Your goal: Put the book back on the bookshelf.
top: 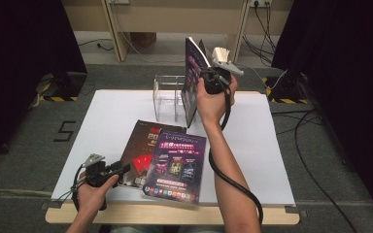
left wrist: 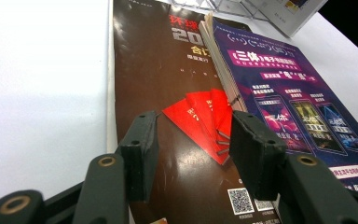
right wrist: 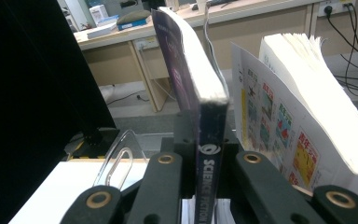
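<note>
right tongs [top: 212, 73]: clamped on the spine of the purple magazine [top: 193, 80], pages fanning loose beside the jaws in the right gripper view
left tongs [top: 121, 169]: jaws apart, nothing between them, hovering low over the brown magazine [left wrist: 168, 116]
purple magazine: held upright, long axis vertical, directly above the right end of the clear rack [top: 169, 97]
clear rack: far side of the counter [top: 107, 116], slots open upward
relation that matters: rack lies straight below the held magazine; lower edge at the rack's rim, whether inside a slot I can't tell
nearer hand: right, by far; left is well apart from the rack, on the near side
flat stack: brown magazine and a second purple one [top: 177, 165] overlapping it, near side of the rack
likely step: lowering into a slot, a judgement
</note>
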Tool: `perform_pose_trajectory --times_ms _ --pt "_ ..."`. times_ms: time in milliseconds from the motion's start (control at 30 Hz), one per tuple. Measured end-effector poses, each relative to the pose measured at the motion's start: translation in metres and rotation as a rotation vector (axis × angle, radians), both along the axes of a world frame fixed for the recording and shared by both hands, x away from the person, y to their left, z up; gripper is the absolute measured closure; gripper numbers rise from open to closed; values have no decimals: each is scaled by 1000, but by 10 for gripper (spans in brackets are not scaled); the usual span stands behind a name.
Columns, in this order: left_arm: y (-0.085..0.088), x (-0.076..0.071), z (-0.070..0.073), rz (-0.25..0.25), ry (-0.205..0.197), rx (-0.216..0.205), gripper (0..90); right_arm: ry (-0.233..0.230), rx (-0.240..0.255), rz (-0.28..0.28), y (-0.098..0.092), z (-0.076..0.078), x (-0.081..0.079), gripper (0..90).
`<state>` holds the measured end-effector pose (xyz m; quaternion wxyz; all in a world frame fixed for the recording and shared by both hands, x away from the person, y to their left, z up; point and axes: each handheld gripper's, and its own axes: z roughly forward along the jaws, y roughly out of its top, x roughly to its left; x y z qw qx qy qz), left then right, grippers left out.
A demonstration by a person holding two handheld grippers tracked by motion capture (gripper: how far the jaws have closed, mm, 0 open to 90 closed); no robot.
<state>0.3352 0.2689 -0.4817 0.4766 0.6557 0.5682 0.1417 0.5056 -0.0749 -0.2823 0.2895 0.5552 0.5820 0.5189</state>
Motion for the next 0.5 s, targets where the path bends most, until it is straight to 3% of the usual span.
perform_pose_trajectory --times_ms 500 --pt "0 0 0 1 0 -2 512 -3 -2 -5 2 1 7 845"
